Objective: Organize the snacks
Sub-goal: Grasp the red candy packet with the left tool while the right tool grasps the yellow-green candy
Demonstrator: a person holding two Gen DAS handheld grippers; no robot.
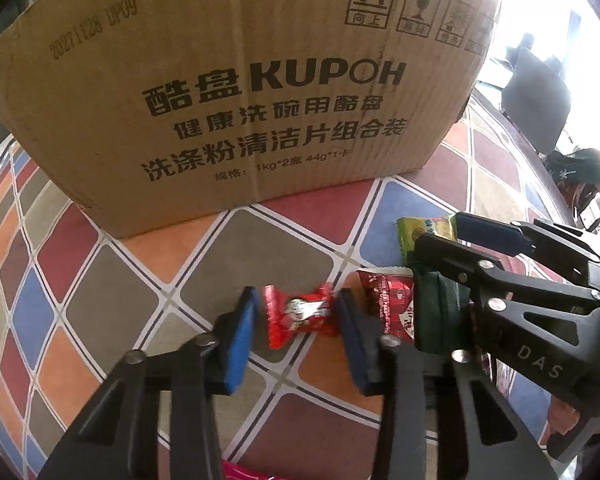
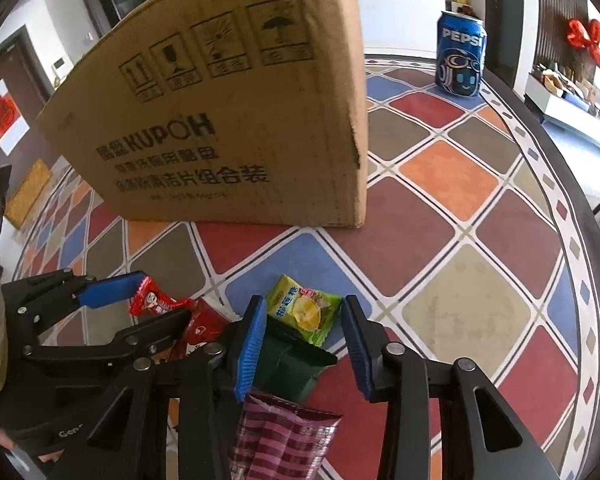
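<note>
Two black grippers with blue ribbed pads work low over a round table covered in glossy diamond tiles. The left gripper brackets a crinkly red foil candy; its pads sit close on both ends, but whether they pinch I cannot tell. The right gripper stands spread around a yellow-green plastic snack packet, its pads apart from the wrapper. A tall corrugated cardboard box walls off the back; bare tiles stretch right toward the dark table rim and a blue Pepsi can.
</note>
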